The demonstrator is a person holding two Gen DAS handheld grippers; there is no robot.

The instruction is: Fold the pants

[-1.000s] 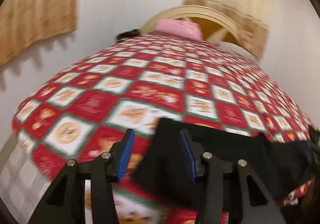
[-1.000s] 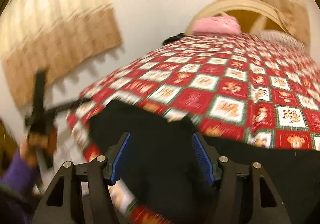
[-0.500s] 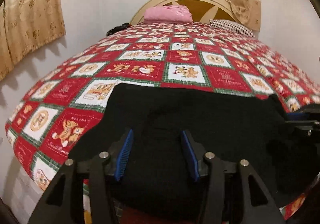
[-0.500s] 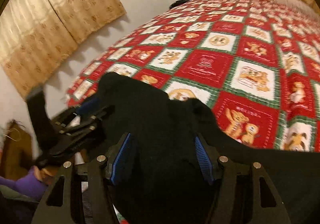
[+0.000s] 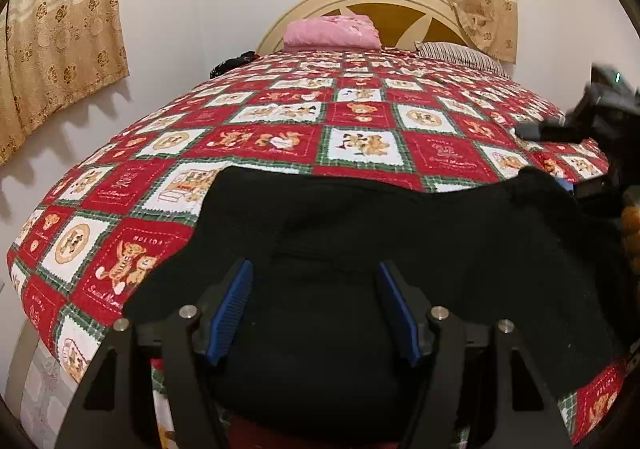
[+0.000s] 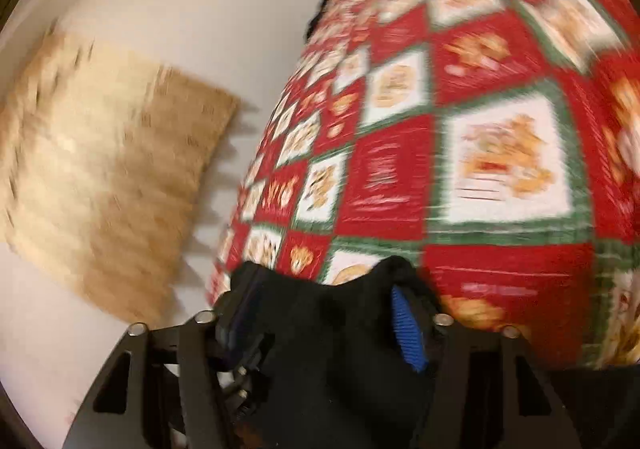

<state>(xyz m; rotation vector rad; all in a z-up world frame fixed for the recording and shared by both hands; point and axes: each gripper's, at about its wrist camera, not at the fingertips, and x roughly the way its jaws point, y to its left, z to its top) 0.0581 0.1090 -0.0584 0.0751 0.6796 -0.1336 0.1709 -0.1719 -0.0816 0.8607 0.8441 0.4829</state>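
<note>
At quilt (image 5: pixel 360 117) near edge: black pants (image 5: pixel 400 233) spread.

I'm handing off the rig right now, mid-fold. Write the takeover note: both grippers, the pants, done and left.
Left gripper: jaws have just been opening, apart over the black pants, no grip seen.
Right gripper: jaws have just been closing, cloth bunched between the pads; view blurred.
Pants: lying near the bed's front edge on the red quilt.
Done: pants laid on the bed.
Left: the folds.
</note>
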